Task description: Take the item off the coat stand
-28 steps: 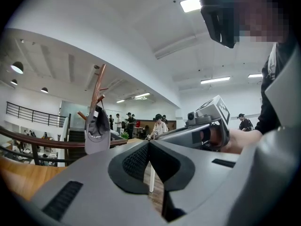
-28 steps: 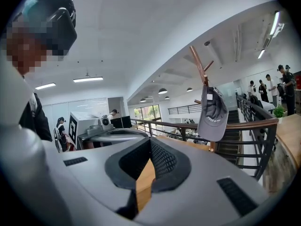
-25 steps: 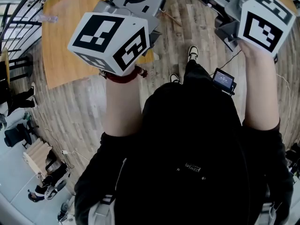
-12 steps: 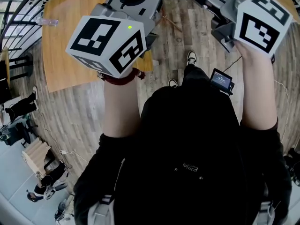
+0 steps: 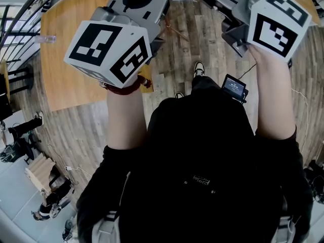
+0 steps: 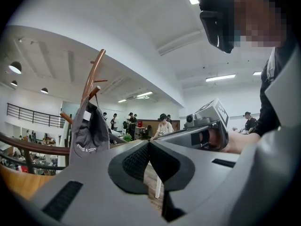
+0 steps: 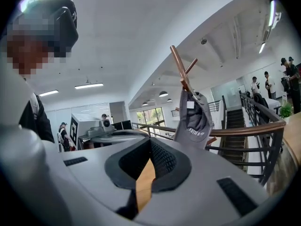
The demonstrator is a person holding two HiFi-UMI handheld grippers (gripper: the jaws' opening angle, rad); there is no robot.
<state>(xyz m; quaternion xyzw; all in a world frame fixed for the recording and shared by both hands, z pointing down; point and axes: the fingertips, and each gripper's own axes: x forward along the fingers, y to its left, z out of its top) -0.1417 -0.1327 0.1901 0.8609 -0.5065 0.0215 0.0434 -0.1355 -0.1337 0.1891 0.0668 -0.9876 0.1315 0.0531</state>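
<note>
Grey fabric baseball cap (image 6: 91,132) with pale lettering on its side hangs from an upper peg of a slim brown wooden coat stand (image 6: 92,74), its crown drooping below the peg. In the left gripper view the cap sits to the left of the jaws; in the right gripper view it sits up and to the right of them, in front of a dark metal railing with a wooden handrail (image 7: 254,128). Neither gripper touches the cap or the stand. The grey hand-held left gripper (image 6: 149,147) has its black ribbed pads pressed together with nothing between them. The matching right gripper (image 7: 150,147) is likewise closed and empty, its pads meeting at the tips. From the head view, a person in a black top (image 5: 202,161) holds both grippers out in front with bare forearms, each gripper carrying a white cube with black square markers. A dark red band (image 5: 124,87) circles the left wrist, and a small black device with a lit screen (image 5: 234,87) sits near the right forearm. Below lie a grey wood-plank floor (image 5: 91,120) and a tan wooden table (image 5: 76,65), with a clear plastic bottle (image 5: 48,38) lying near the table's left edge. Several people (image 6: 162,126) stand in the bright hall behind the stand.
</note>
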